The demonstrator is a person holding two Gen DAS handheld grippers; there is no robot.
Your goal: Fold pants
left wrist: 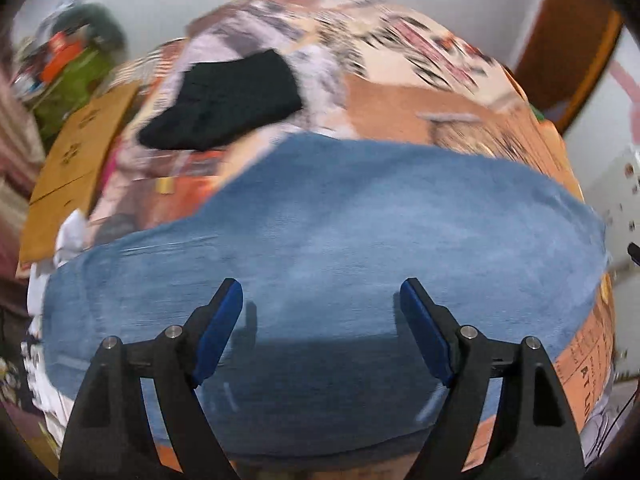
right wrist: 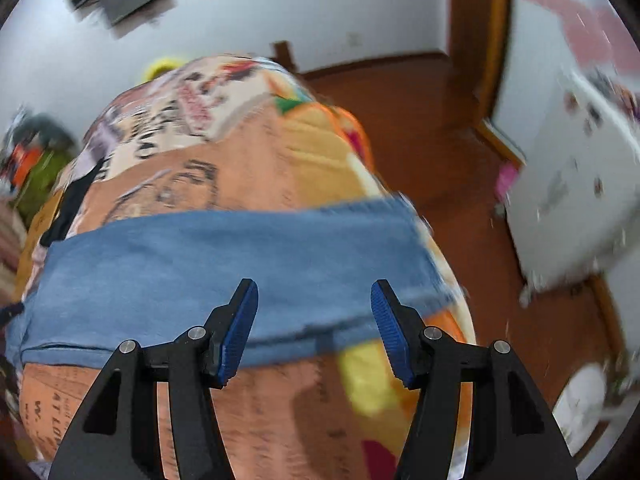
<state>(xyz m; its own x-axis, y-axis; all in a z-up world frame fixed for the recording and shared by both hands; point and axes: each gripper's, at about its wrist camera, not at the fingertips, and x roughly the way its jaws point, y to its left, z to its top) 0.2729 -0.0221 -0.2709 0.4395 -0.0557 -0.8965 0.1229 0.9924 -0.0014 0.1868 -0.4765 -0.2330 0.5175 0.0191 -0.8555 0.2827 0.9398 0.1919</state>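
Blue denim pants [left wrist: 360, 240] lie flat across a bed with a printed orange cover [left wrist: 400, 92]. In the left wrist view my left gripper [left wrist: 322, 292] is open and empty, hovering over the near part of the denim. In the right wrist view the pants [right wrist: 200, 260] form a wide band across the bed cover [right wrist: 240, 168], with their right end near the bed's right edge. My right gripper [right wrist: 314, 292] is open and empty above the near edge of the denim. Both views are blurred by motion.
A folded black garment [left wrist: 224, 104] lies on the bed beyond the pants. A brown cardboard piece [left wrist: 76, 160] and a cluttered pile [left wrist: 68, 68] are at the left. Wooden floor [right wrist: 460, 160], a white cabinet [right wrist: 572, 184] and a door frame [right wrist: 480, 40] are at the right.
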